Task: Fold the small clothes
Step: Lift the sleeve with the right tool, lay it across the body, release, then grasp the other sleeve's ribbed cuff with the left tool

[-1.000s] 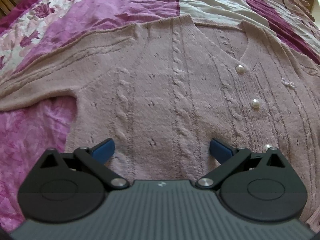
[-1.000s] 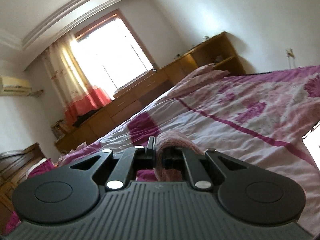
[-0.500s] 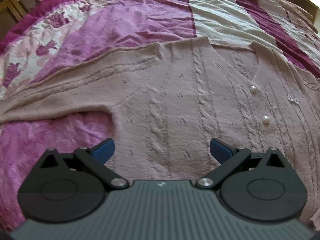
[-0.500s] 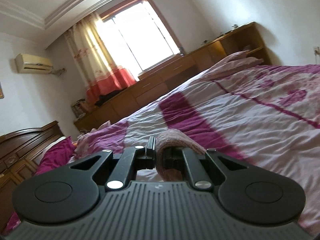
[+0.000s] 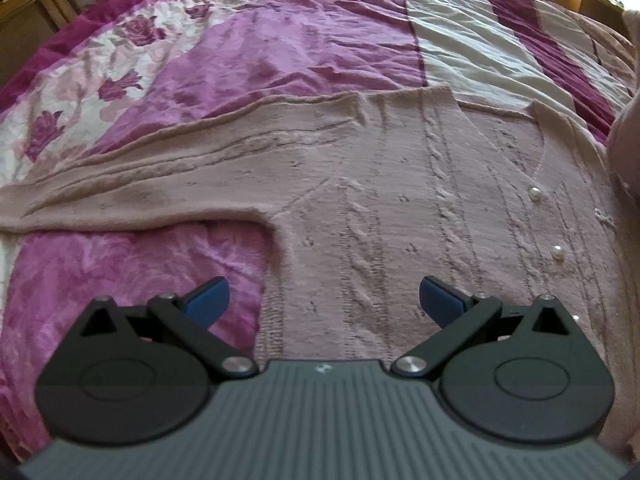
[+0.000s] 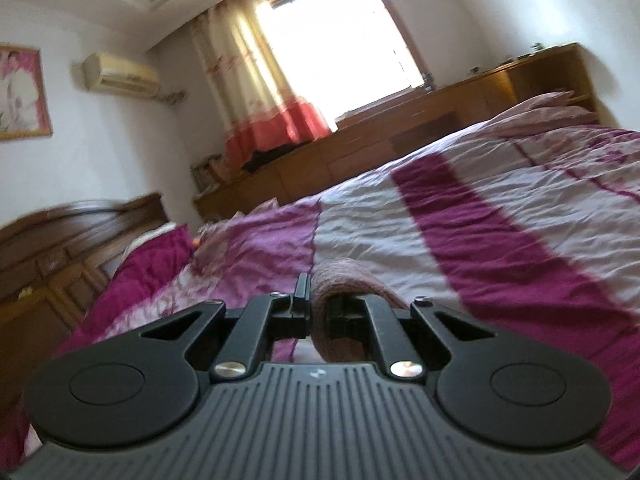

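Note:
A dusty-pink cable-knit cardigan (image 5: 400, 208) with pearl buttons (image 5: 535, 194) lies spread flat on the bed, its left sleeve (image 5: 132, 192) stretched out to the left. My left gripper (image 5: 322, 300) hovers open over the cardigan's lower left body, nothing between its blue pads. At the right edge of that view a lifted fold of the knit (image 5: 626, 152) hangs in the air. In the right wrist view my right gripper (image 6: 318, 312) is shut on a bunched piece of the same pink knit (image 6: 344, 280), held above the bedspread and pointing nearly level across the bed.
The bed carries a magenta, pink and cream floral bedspread (image 5: 280, 40). A wooden headboard (image 6: 60, 248) stands at the left, low wooden cabinets (image 6: 380, 148) run under a bright window (image 6: 332, 32), and pink pillows (image 6: 548, 108) lie at the far right.
The right gripper swept sideways with the pinched knit, its view swinging left from the wall toward the headboard. The left gripper drifted left, so the cardigan's sleeve and underarm now show more fully.

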`<state>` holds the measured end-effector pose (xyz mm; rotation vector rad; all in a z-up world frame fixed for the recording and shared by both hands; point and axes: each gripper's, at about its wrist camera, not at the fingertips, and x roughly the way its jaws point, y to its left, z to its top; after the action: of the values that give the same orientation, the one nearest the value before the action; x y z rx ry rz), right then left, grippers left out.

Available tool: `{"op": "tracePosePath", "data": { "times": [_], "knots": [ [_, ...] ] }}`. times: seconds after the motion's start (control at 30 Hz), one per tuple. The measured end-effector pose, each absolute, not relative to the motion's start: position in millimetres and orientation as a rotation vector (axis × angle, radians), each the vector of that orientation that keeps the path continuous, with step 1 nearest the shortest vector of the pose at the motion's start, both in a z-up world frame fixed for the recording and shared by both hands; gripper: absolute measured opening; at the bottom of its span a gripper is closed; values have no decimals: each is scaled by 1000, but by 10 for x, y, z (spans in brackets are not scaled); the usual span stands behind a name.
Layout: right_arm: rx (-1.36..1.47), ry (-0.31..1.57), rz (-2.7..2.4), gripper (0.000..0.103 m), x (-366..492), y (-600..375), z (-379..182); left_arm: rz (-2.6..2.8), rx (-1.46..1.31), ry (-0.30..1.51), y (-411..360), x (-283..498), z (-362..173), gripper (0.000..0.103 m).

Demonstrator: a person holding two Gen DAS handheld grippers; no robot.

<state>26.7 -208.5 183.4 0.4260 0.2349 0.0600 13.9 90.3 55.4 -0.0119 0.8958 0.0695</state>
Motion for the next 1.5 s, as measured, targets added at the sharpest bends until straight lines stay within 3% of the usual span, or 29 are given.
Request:
{"op": "tracePosePath", "data": {
  "times": [0.6, 0.67, 0.73, 0.83, 1.5],
  "knots": [
    [393, 606, 224, 8, 639, -1084, 478, 108, -36, 903, 1110, 141, 508, 103],
    [404, 636, 240, 17, 664, -1068, 406, 110, -34, 903, 1111, 139, 505, 103],
    [414, 657, 244, 38, 660, -1063, 360, 114, -32, 904, 1109, 137, 503, 103],
    [459, 697, 261, 57, 648, -1110, 320, 116, -32, 906, 1106, 139, 502, 103],
    [474, 719, 249, 70, 160, -1761, 770, 93, 2, 890, 949, 136, 587, 103]
  ]
}}
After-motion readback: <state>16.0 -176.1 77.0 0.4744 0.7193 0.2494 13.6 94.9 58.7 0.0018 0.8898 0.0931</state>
